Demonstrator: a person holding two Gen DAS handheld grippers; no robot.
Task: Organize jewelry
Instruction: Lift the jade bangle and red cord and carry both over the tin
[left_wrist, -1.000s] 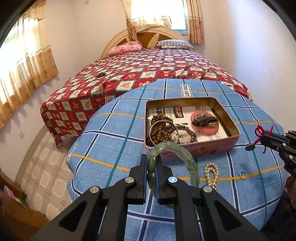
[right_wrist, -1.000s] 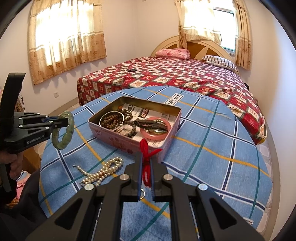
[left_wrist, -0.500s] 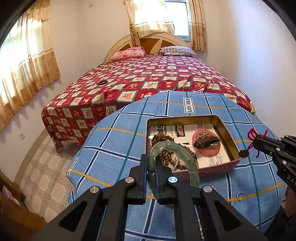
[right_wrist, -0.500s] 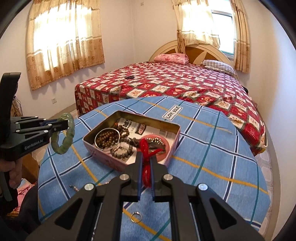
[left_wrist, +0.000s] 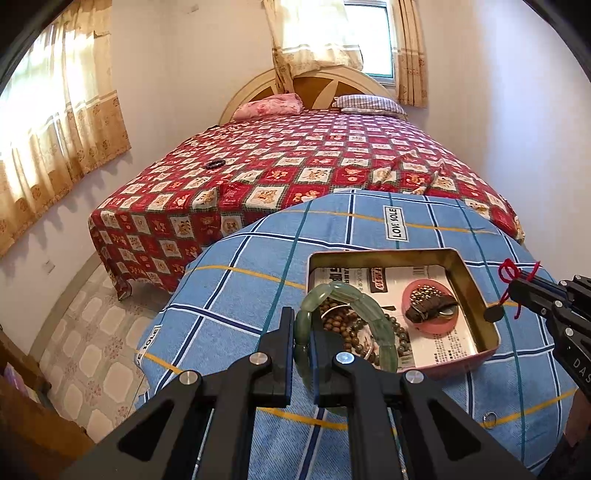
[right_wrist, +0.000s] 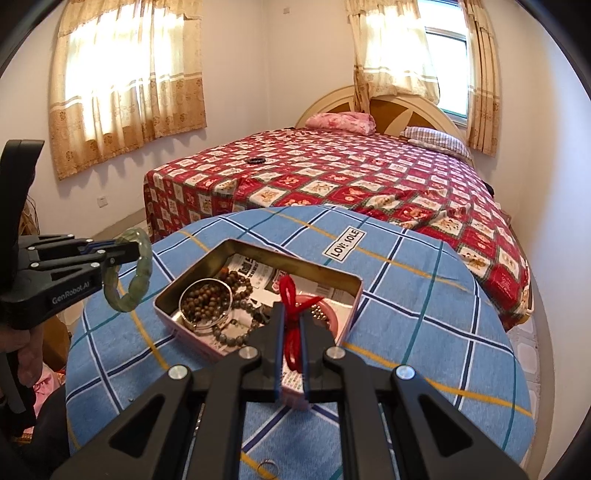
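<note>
Partly, fingers (left_wrist: 286, 332) hide green bracelet (left_wrist: 369, 306).

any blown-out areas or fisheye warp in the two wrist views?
Left wrist: curtains and window blown out, dark vignette corners, round table edge bowed. Right wrist: both curtained windows clipped white, walls curve strongly, table stripes slightly smeared near the tin.

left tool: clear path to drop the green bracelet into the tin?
Probably yes. The left tool, shut on the green bracelet, is at the near side of the open tin, with nothing above the beads inside. The right tool, holding red cord, nears the other side.
</note>
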